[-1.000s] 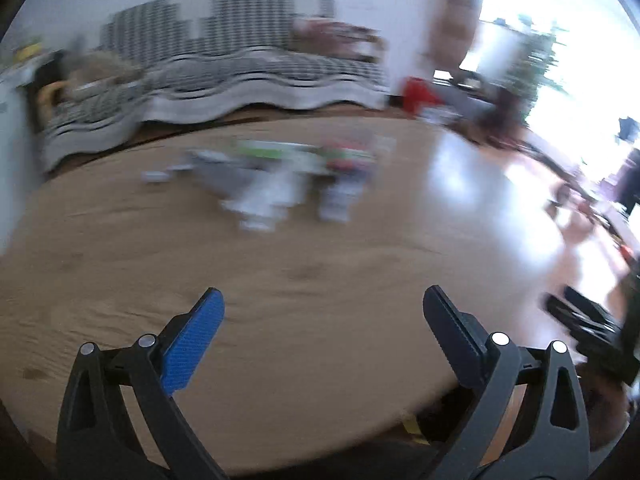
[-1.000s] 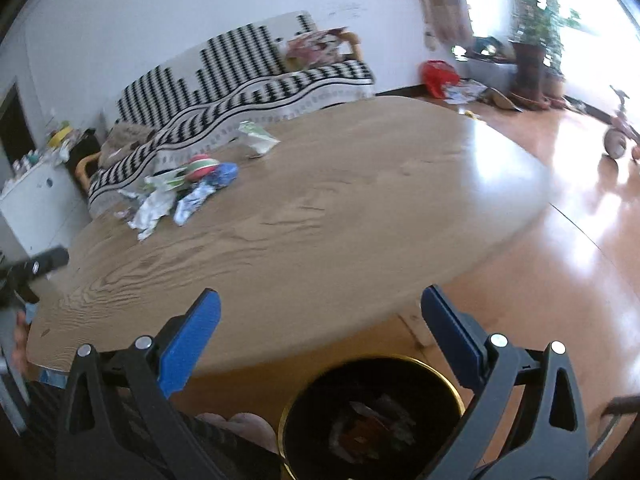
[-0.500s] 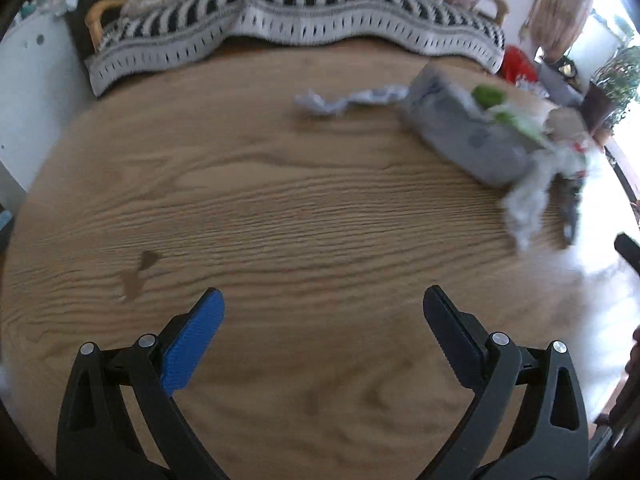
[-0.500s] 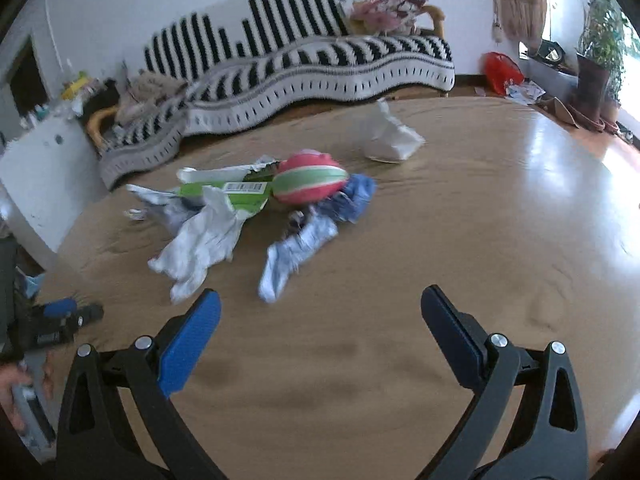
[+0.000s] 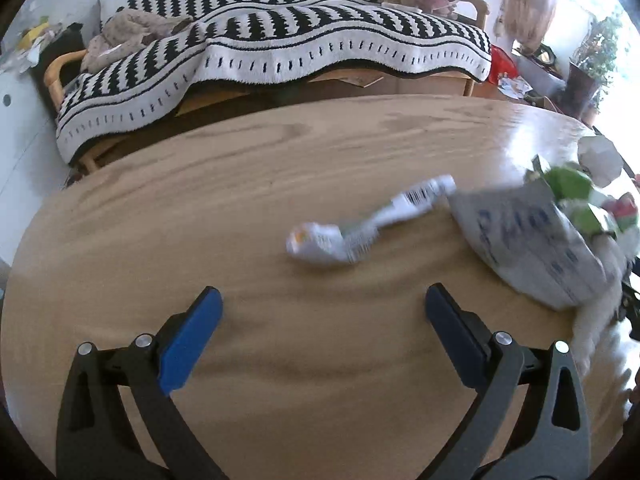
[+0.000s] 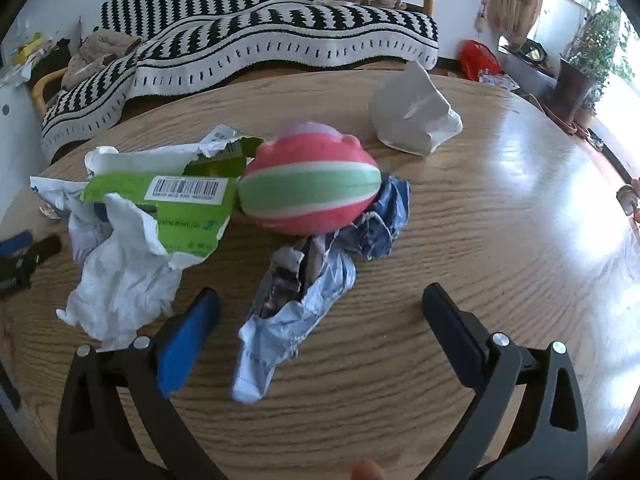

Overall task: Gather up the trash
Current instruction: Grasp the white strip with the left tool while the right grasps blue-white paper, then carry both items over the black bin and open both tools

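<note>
Trash lies in a heap on a round wooden table point(image 6: 480, 240). In the right wrist view a crumpled pale blue wrapper point(image 6: 296, 296) reaches between the fingers of my open right gripper point(image 6: 320, 308). Behind it sit a pink-and-green striped ball point(image 6: 308, 184), a torn green package point(image 6: 176, 204), crumpled white paper point(image 6: 120, 276) and a white paper wad point(image 6: 412, 116). In the left wrist view my open left gripper point(image 5: 322, 306) hovers over the table point(image 5: 200, 208) just short of a twisted white wrapper point(image 5: 360, 224). A grey printed bag point(image 5: 528, 244) lies to its right.
A sofa with a black-and-white striped cover point(image 6: 256, 36) stands behind the table. A red bag point(image 6: 478, 58) and a potted plant point(image 6: 580, 68) sit on the floor at the right. The left gripper's tip point(image 6: 24, 248) shows at the left edge of the right wrist view.
Both grippers have moved in over the table toward the trash heap. The right one came up from above a dark bin beside the table. The pale blue wrapper now lies between its fingers.
</note>
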A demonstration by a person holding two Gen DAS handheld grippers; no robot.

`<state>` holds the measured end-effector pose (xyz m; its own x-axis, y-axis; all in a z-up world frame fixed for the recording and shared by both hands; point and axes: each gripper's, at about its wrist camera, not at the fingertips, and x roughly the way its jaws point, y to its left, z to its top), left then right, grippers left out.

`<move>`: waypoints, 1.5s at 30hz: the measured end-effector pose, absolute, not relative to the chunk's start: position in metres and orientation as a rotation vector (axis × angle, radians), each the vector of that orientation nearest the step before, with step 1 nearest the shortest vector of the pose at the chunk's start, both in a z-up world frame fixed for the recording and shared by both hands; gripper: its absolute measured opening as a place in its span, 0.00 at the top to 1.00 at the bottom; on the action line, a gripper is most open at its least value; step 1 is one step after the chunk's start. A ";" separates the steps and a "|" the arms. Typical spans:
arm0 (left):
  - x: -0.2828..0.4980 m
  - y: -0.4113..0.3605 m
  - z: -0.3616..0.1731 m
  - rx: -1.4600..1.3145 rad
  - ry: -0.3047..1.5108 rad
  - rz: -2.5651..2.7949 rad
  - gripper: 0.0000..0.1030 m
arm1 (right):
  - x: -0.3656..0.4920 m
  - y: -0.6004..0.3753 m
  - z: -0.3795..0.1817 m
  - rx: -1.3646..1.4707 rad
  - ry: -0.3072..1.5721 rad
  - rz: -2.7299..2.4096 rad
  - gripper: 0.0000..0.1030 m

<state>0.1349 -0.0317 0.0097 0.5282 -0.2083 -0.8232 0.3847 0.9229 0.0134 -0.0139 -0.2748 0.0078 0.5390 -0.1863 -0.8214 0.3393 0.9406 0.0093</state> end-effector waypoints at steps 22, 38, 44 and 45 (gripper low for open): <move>0.098 -0.054 0.017 0.244 0.877 -0.426 0.91 | -0.084 -0.336 0.017 0.313 0.848 -0.280 0.78; 0.026 -0.035 0.056 0.167 0.871 -0.396 0.91 | -0.143 -0.350 0.045 0.365 0.804 -0.285 0.78; -0.058 -0.086 0.094 0.172 0.836 -0.554 0.90 | -0.218 -0.361 0.087 0.349 0.713 -0.284 0.78; -0.077 -0.099 0.097 0.148 0.845 -0.598 0.90 | -0.229 -0.363 0.092 0.346 0.704 -0.290 0.78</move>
